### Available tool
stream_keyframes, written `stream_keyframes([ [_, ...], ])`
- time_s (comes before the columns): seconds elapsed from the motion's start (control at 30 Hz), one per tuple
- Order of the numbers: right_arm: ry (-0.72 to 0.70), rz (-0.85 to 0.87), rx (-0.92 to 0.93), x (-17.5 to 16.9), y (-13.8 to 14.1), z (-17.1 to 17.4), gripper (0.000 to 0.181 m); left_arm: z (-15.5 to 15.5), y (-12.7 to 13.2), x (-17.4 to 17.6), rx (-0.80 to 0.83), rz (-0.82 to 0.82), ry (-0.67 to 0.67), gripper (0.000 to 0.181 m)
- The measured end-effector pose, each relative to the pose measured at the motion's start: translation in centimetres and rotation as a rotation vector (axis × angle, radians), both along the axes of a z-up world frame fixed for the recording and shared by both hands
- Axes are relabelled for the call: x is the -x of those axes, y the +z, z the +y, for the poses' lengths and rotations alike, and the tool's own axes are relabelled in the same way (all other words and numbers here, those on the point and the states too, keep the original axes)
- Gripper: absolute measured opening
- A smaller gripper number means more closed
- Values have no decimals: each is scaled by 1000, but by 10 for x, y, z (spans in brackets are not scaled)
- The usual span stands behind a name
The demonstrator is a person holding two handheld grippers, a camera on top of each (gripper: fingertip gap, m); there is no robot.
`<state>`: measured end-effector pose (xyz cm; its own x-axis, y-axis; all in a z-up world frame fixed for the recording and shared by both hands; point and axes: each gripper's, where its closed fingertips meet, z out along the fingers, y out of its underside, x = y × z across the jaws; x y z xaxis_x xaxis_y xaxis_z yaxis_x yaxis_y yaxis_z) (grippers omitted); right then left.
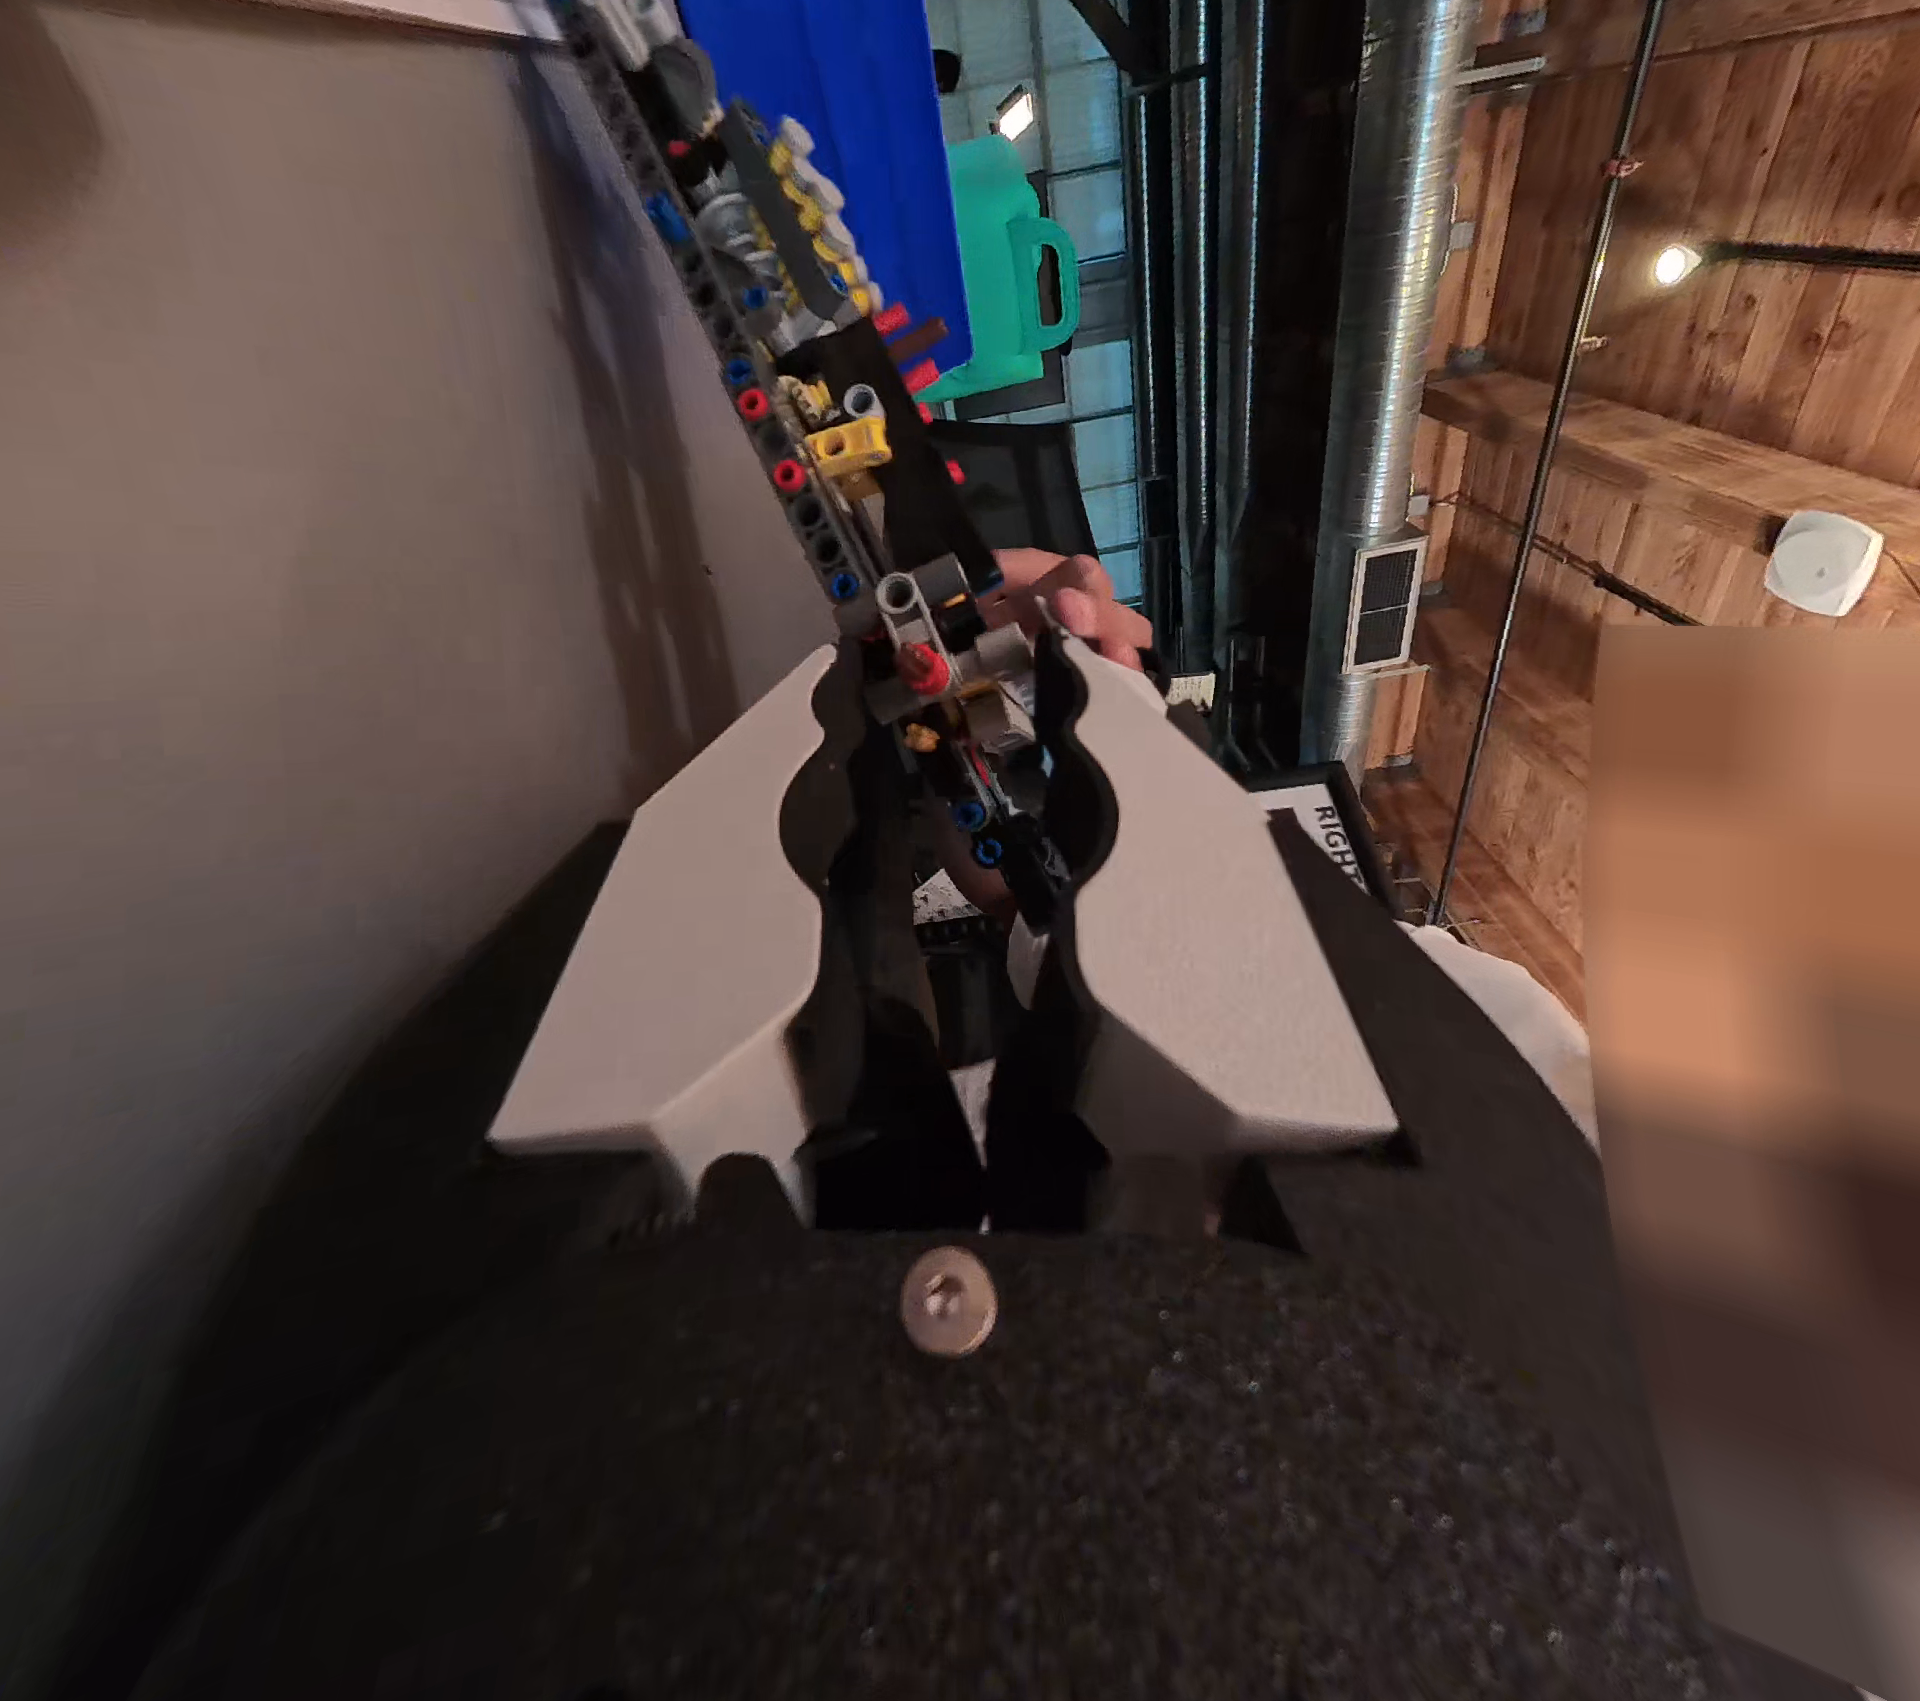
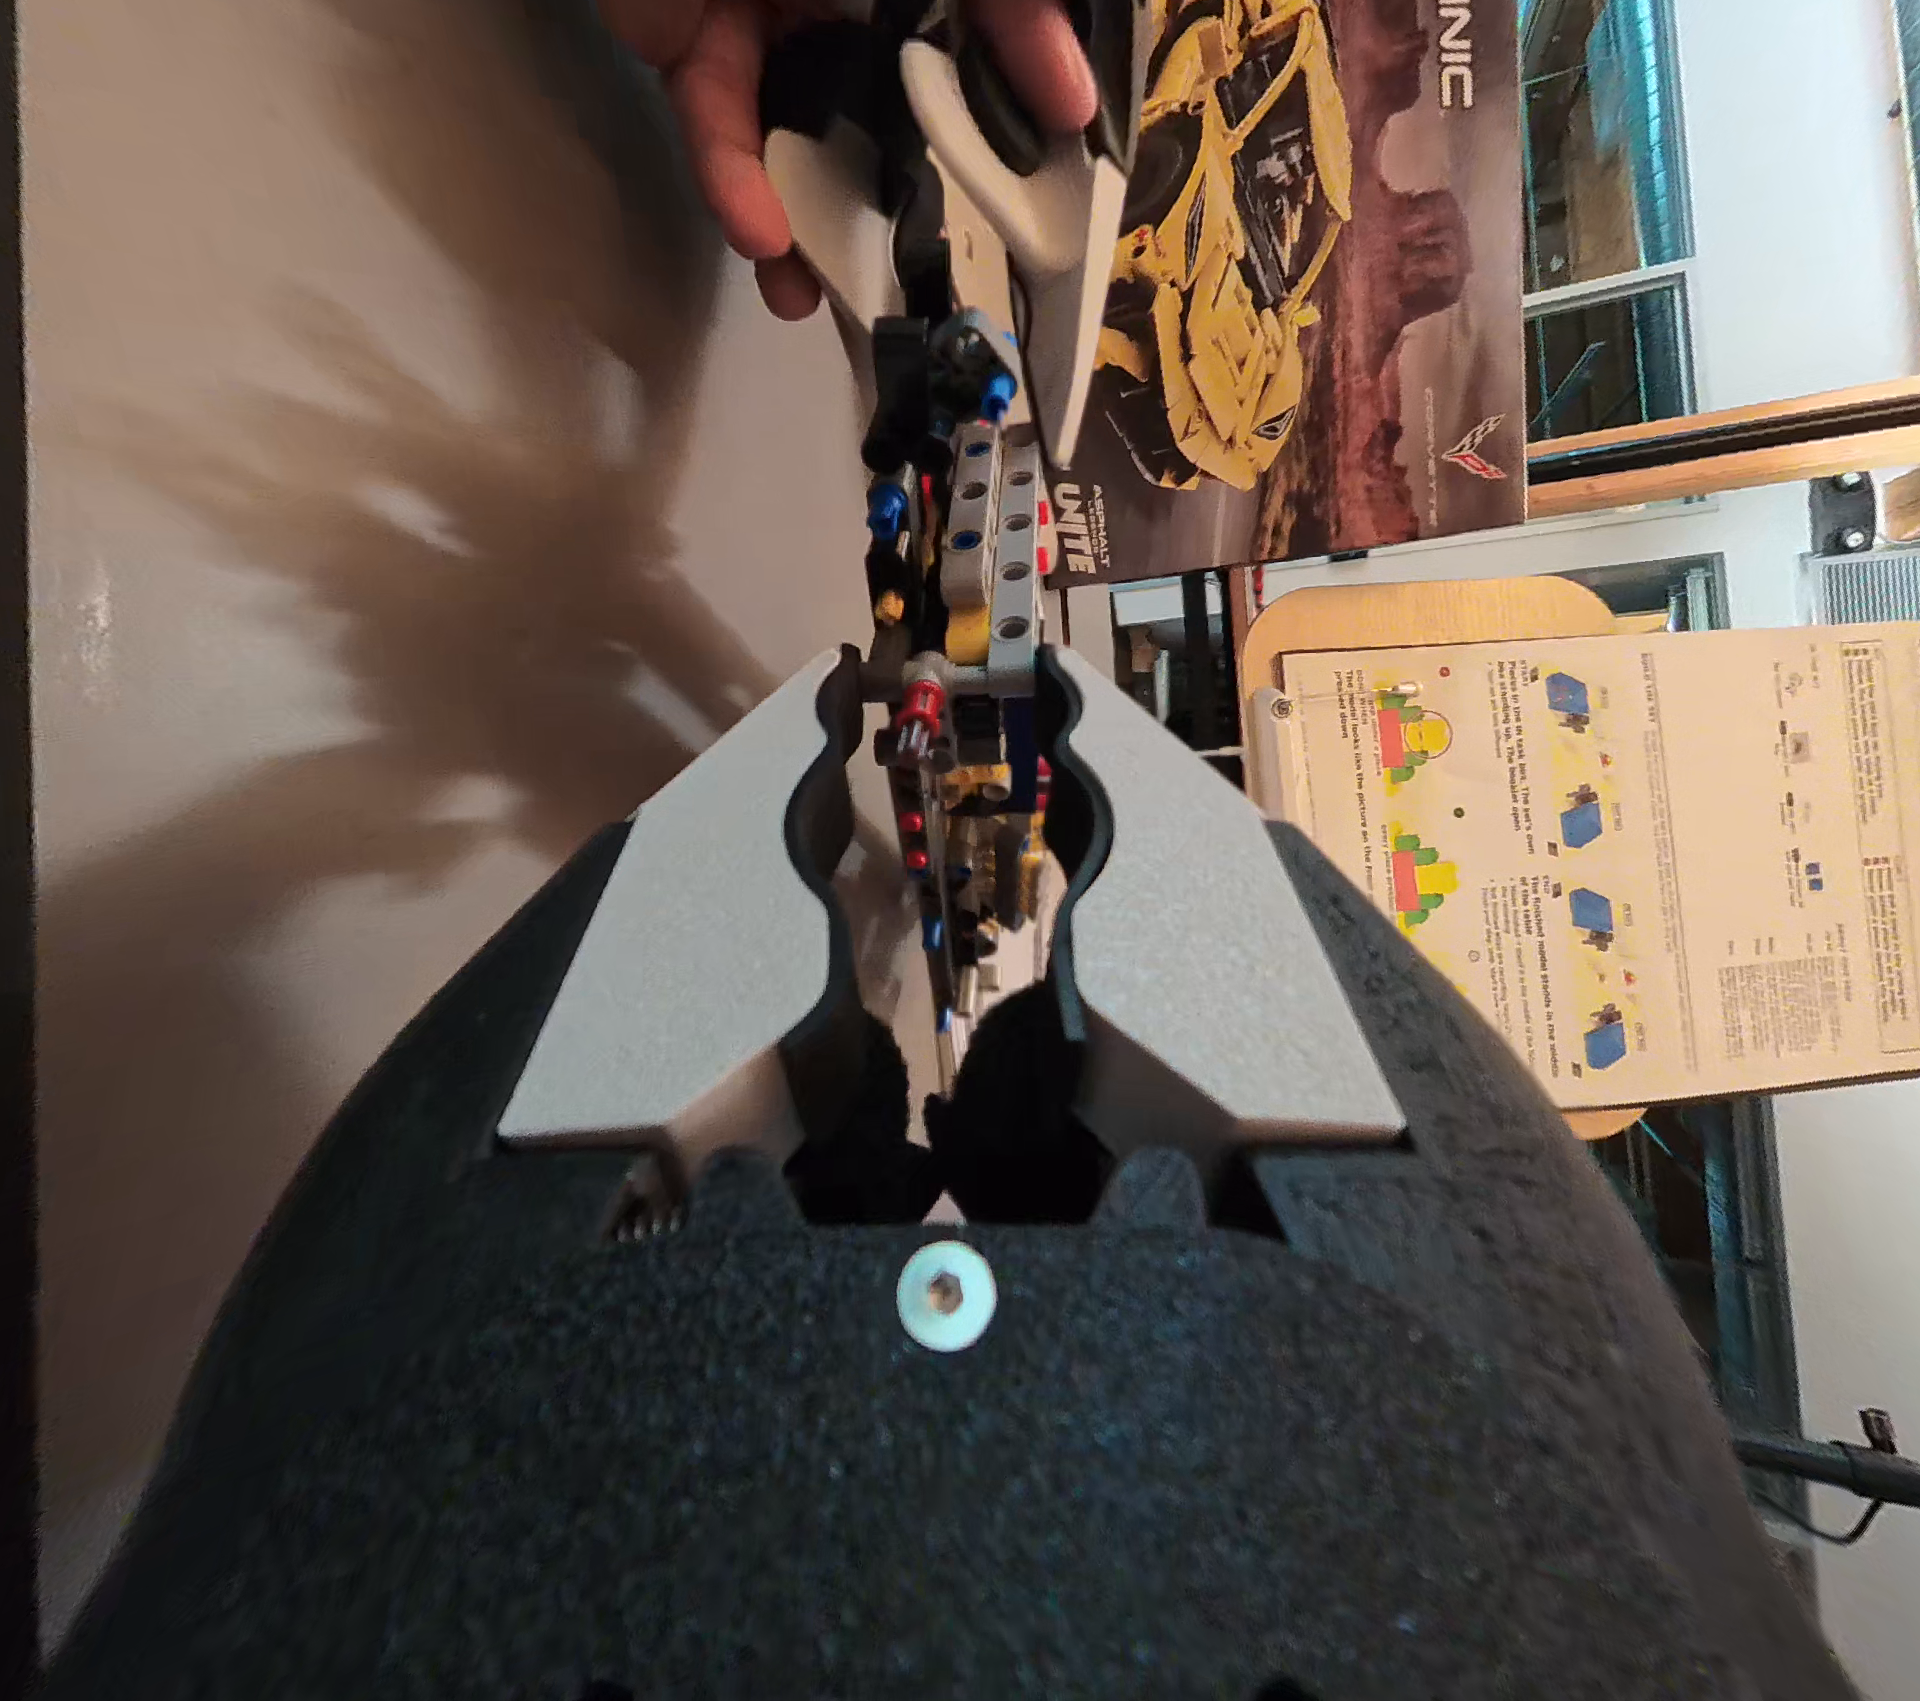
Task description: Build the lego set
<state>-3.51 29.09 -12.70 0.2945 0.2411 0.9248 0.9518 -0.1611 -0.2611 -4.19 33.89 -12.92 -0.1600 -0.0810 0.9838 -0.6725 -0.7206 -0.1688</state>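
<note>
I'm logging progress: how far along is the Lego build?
Partly done: a long chassis of dark beams with blue, red and yellow pins and gears is already joined. In hand: the left gripper and the right gripper each clamp one end of it. Left: the yellow bodywork pictured on the set box is absent.

Lego model [image 2: 961, 612] between both tools; box [image 2: 1351, 197] behind; instruction sheet [image 2: 1558, 851] beside.

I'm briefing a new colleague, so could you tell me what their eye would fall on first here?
The long Lego chassis, studded with blue, red and yellow pins, is clamped at both ends by the left gripper and right gripper. Behind it stand the set's box with a yellow car and a blue curtain.
</note>
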Motion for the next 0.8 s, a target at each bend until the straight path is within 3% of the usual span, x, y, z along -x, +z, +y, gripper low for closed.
stream_keyframes([
  [0.17, 10, 35, 17, -1, -8, -2, 33, -2, -8, -3, -16, 18, 10, 30],
  [0.3, -22, 230, 119, 1, -20, -5, 42, -3, -15, -4, -73, 31, 16, 29],
  [0.37, -37, 296, 125, 2, -14, -9, 56, -3, -16, -4, -80, 34, 20, 30],
  [0.5, -154, 479, 118, -6, -2, -18, 56, -2, -14, -4, -67, 33, 20, 30],
  [0.57, -220, 782, 185, 1, -6, -22, 47, -3, -12, -4, -64, 25, 15, 30],
  [0.7, -335, 1517, 376, 3, -15, -29, 53, -1, -11, -2, -103, 13, 21, 30],
  [0.8, -295, 1957, 595, 9, -21, -27, 62, 2, -9, -1, -112, 6, 23, 30],
])
